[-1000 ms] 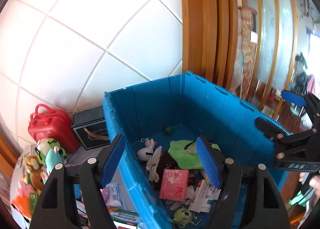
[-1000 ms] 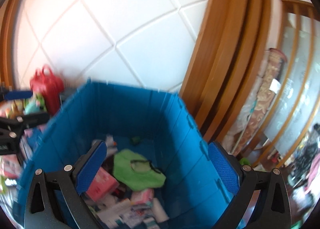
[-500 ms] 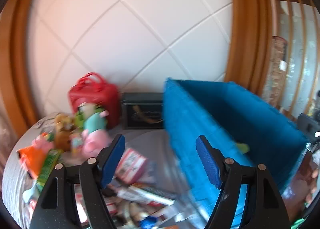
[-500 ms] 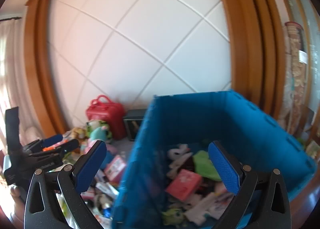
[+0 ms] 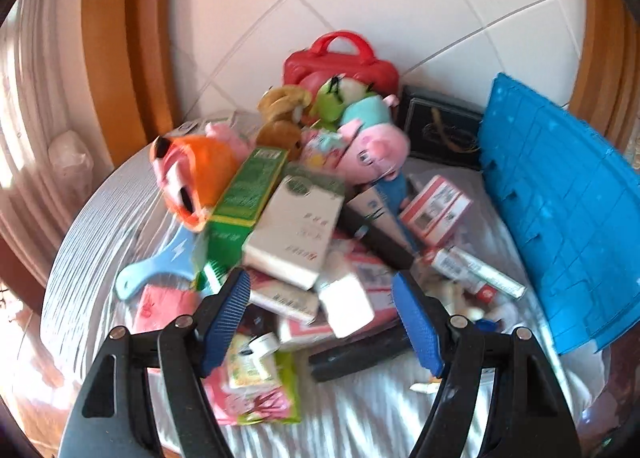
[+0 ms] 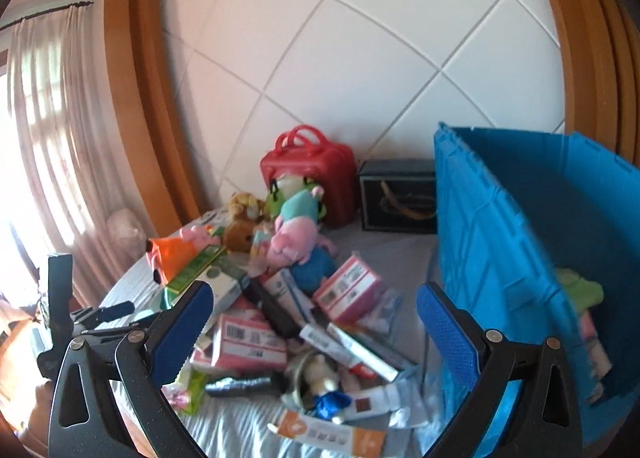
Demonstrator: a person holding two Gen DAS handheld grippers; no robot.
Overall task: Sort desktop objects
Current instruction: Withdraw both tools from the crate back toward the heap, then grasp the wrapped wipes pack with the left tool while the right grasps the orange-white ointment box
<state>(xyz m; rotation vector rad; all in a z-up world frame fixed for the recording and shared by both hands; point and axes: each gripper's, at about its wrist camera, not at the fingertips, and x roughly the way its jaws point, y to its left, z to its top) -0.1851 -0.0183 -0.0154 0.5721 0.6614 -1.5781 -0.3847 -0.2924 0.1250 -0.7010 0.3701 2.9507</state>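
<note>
Orange plush, a soft fox-faced toy (image 5: pixel 188 173), lies at the left edge of a heap on a round table under ribbed grey cloth (image 5: pixel 80 242). Beside it sit a long green cardboard carton (image 5: pixel 244 193) and a flat white box (image 5: pixel 296 230), with a pink pig plush in a teal top (image 5: pixel 372 141) behind them. One glossy red plastic case with two handles (image 5: pixel 340 61) and one black rectangular box (image 5: pixel 440 129) stand against the white tiled wall. A ribbed blue plastic crate (image 5: pixel 560 217) rises at the right. Both tools hang over the heap with nothing between their blue textured pads: the left gripper (image 5: pixel 320 310) spread wide above the small boxes, the right gripper (image 6: pixel 312 322) equally agape, touching nothing.
</note>
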